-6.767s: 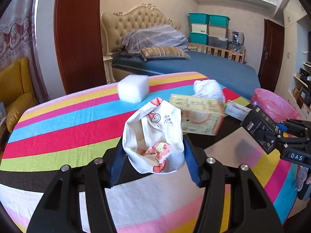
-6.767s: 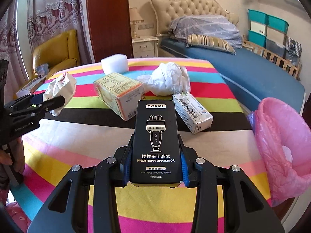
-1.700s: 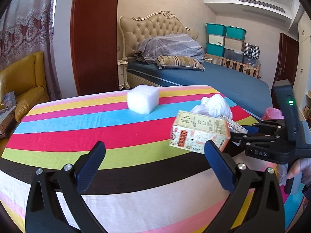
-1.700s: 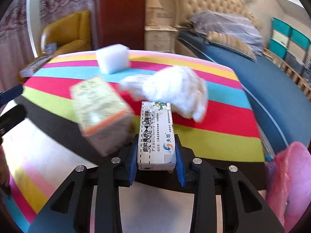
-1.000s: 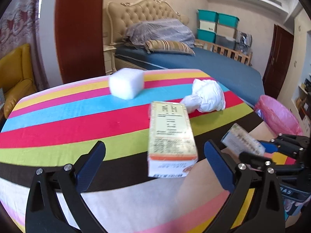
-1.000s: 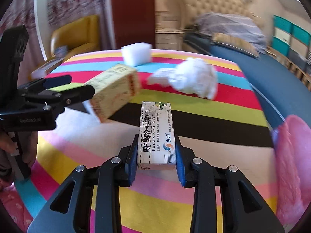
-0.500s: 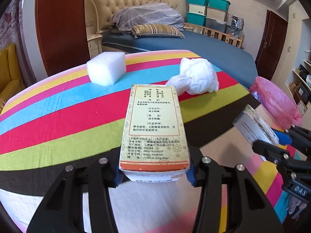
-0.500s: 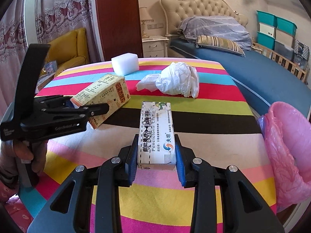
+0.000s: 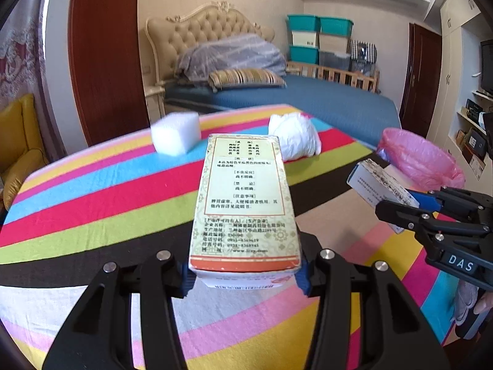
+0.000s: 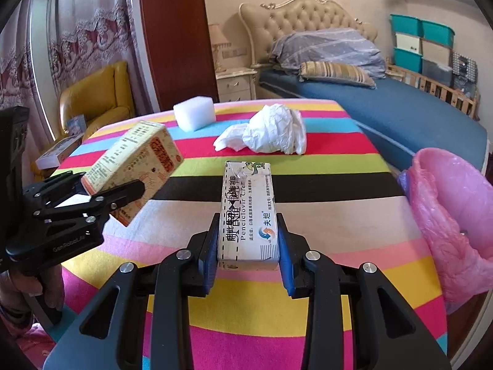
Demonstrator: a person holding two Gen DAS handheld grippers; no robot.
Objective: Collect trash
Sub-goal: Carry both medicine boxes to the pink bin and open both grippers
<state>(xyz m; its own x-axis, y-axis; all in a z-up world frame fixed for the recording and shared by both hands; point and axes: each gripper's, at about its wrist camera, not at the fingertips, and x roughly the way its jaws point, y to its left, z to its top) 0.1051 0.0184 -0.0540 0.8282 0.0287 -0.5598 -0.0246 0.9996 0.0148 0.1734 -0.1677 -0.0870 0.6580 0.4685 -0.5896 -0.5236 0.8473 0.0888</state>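
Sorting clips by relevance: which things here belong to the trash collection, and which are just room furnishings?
Part of the job:
- beige medicine box, in left tool
- white ointment carton, in right tool
- crumpled white paper
- white foam block
- pink trash bag

Just there:
- bed
- yellow armchair
- teal storage bins

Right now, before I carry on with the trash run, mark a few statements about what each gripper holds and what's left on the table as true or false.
1. The left gripper grips a cream medicine box. True.
2. The right gripper is empty. False: it is shut on a narrow white carton.
3. A foam block and crumpled white paper lie on the striped table. True.
4. The trash bag is blue. False: the bag at the table's edge is pink.
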